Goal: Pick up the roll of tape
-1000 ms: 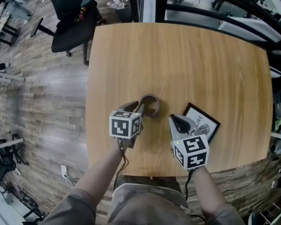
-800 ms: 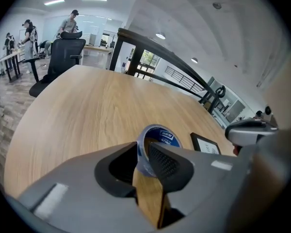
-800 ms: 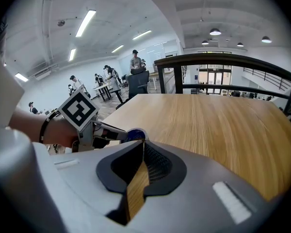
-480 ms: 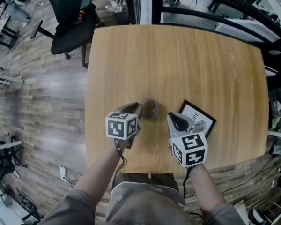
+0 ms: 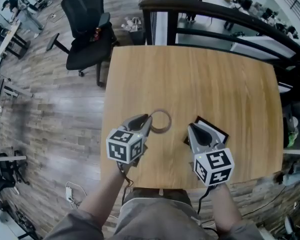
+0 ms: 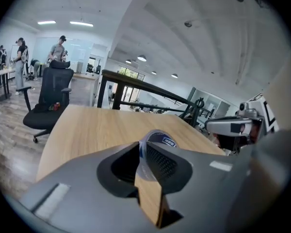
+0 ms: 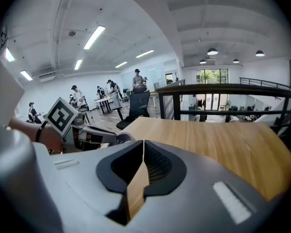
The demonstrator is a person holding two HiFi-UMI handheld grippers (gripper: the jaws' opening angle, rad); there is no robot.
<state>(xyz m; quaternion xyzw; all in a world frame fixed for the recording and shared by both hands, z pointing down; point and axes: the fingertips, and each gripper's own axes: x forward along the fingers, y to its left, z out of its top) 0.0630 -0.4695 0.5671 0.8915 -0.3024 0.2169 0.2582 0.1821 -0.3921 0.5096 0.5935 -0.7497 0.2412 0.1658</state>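
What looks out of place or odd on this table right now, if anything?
Nothing spilled or damaged. Only the black-framed card lies skewed to the table's edges, by the right gripper. The roll of tape is pinched by its wall in the left gripper.

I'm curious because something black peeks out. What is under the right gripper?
A flat black-edged card lies on the wooden table beneath the right gripper. Only its far corner shows; the gripper covers the rest, so its print cannot be seen.

A black office chair [image 5: 88, 36] stands on grey plank floor [image 5: 45, 109]. A black railing [image 5: 225, 15] runs nearby; strip lights [image 7: 94, 37] glow overhead.
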